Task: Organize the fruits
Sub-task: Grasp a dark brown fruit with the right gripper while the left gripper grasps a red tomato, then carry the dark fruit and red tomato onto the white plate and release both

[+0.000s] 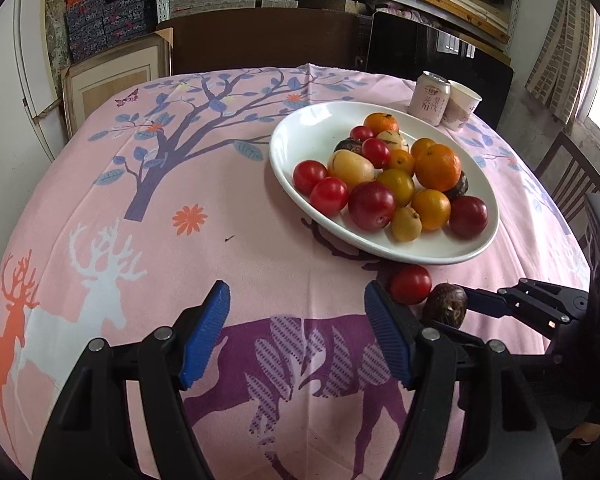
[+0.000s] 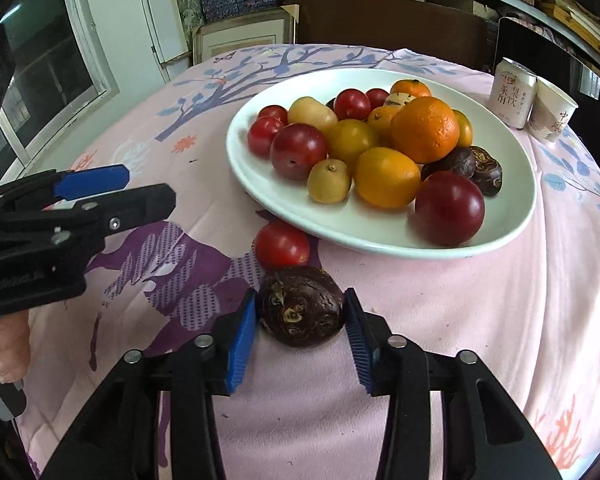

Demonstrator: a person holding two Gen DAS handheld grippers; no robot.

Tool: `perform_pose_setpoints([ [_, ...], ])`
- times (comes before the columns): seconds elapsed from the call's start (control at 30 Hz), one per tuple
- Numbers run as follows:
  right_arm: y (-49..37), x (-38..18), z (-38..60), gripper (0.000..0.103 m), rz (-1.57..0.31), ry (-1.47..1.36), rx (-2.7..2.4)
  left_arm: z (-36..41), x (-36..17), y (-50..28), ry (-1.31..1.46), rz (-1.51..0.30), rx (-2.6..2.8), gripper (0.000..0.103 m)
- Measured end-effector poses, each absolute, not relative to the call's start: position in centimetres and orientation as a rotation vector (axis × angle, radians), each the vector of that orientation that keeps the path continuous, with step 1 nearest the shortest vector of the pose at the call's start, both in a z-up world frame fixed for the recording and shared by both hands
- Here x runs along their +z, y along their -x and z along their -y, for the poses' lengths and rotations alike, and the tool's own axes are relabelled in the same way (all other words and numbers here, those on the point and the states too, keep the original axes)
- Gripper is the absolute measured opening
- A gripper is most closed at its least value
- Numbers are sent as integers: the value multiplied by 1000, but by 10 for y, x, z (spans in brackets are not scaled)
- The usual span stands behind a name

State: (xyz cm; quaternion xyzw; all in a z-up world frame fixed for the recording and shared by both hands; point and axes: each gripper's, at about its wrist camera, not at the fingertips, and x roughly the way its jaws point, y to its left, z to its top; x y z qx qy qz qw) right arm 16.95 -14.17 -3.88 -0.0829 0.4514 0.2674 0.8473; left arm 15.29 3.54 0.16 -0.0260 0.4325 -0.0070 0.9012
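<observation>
A white plate [image 1: 300,128] [image 2: 512,200] holds several red, yellow, orange and dark brown fruits. A red tomato [image 1: 410,284] [image 2: 282,245] lies on the cloth just in front of the plate. A dark brown water chestnut [image 2: 300,306] [image 1: 445,305] lies just in front of the tomato, between the blue pads of my right gripper [image 2: 300,326], whose jaws stand close at its sides. My left gripper [image 1: 296,320] is open and empty over the purple deer print, left of both fruits.
A pink deer-print tablecloth [image 1: 180,220] covers the table. A drink can [image 1: 429,98] [image 2: 512,94] and a paper cup [image 1: 462,104] [image 2: 552,116] stand behind the plate at the right. Dark chairs and shelves stand beyond the far edge.
</observation>
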Motion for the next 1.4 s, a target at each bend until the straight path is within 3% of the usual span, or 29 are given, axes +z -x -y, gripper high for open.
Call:
perform_pose_setpoints([
  [0.53, -169, -23, 233, 43, -889, -109, 516, 31, -26, -177, -18, -979, -136, 68],
  [0.6, -169, -23, 235, 43, -885, -120, 523, 36, -30, -183, -12, -993, -146, 58],
  [0.63, -169, -24, 236, 43, -888, -125, 525, 38, -33, -186, -7, -1007, -151, 47],
  [0.7, -170, -25, 237, 43, -892, -128, 527, 42, -35, -189, -16, -1006, -146, 40],
  [0.73, -170, -26, 236, 43, -893, -127, 526, 44, -34, -190, -15, -1007, -158, 31],
  [1.4, -154, 8, 231, 43, -737, -85, 507, 23, 34, -155, -26, -824, -156, 31],
])
